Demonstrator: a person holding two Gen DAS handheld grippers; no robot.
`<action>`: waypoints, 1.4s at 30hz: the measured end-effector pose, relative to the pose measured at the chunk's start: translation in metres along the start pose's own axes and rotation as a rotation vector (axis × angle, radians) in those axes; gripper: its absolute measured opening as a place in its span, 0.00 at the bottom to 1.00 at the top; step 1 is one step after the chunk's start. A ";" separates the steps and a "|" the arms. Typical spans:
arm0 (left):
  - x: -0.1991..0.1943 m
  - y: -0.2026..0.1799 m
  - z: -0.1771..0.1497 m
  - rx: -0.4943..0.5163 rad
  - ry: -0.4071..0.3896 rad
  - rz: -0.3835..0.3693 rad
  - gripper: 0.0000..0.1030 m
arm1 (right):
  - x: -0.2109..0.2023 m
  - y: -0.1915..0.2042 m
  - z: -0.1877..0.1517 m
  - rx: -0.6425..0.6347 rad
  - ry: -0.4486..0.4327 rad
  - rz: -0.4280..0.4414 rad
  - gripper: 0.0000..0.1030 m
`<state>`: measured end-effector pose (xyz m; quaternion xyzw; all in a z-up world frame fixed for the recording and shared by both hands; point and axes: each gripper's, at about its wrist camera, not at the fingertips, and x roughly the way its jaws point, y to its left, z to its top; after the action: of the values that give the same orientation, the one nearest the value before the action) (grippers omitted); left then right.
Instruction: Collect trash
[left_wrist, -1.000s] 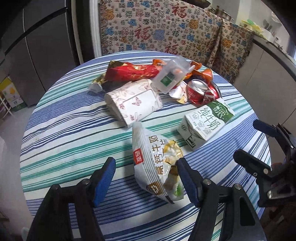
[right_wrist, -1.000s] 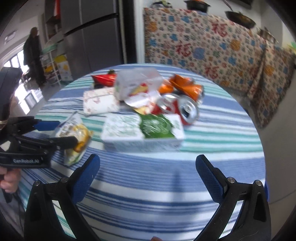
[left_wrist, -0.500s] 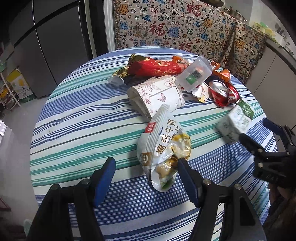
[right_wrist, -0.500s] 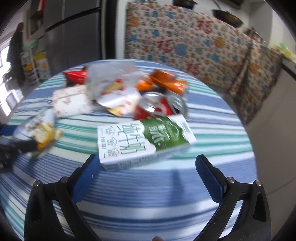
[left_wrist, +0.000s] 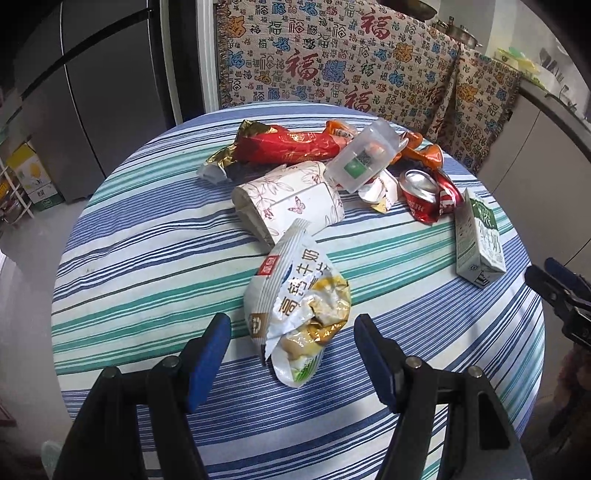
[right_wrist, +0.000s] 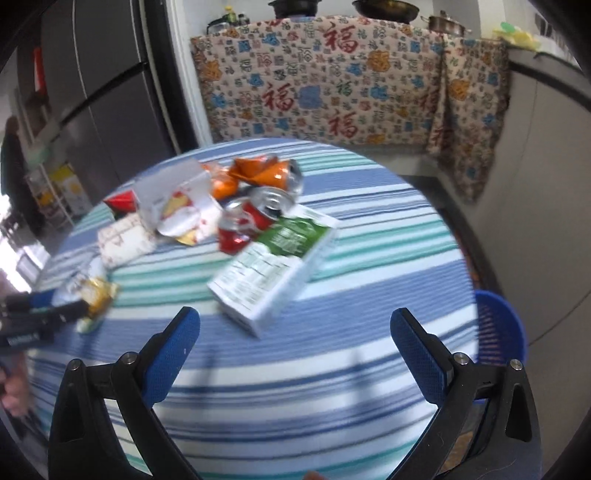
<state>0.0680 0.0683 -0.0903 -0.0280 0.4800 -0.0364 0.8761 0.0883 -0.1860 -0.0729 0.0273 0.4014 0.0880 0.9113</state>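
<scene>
Trash lies on a round striped table (left_wrist: 147, 258). A crumpled white snack bag (left_wrist: 299, 310) lies just ahead of my left gripper (left_wrist: 291, 336), whose blue pads stand open on either side of its near end without touching it. A green-and-white milk carton (right_wrist: 275, 266) lies a little beyond my right gripper (right_wrist: 295, 328), which is open and empty; the carton also shows in the left wrist view (left_wrist: 478, 240). Farther back lie a floral paper roll (left_wrist: 291, 205), a red wrapper (left_wrist: 288, 147), a clear plastic box (left_wrist: 364, 160), a crushed red can (left_wrist: 421, 192) and orange wrappers (right_wrist: 258, 173).
A blue mesh basket (right_wrist: 498, 325) stands off the table's right edge. A patterned cloth (right_wrist: 332, 81) covers furniture behind the table. A grey fridge (left_wrist: 92, 92) stands at the back left, a counter (left_wrist: 554, 129) at the right. A person (right_wrist: 14, 166) stands far left.
My right gripper has swung rightward and rolled, so the milk carton now lies diagonally ahead and the blue basket has come into view. The left gripper has hardly shifted over the snack bag.
</scene>
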 end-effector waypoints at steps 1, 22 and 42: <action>0.000 0.000 0.000 -0.001 -0.004 -0.002 0.68 | 0.008 0.007 0.003 0.008 0.009 0.007 1.00; 0.011 -0.004 -0.008 0.020 0.021 -0.023 0.68 | 0.065 -0.015 -0.007 0.074 0.185 -0.116 0.79; -0.022 0.005 0.006 0.122 -0.024 -0.116 0.72 | 0.015 -0.046 -0.002 0.160 0.095 -0.014 0.96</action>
<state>0.0612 0.0752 -0.0695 -0.0027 0.4638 -0.1158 0.8783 0.1030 -0.2287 -0.0905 0.0930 0.4501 0.0504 0.8867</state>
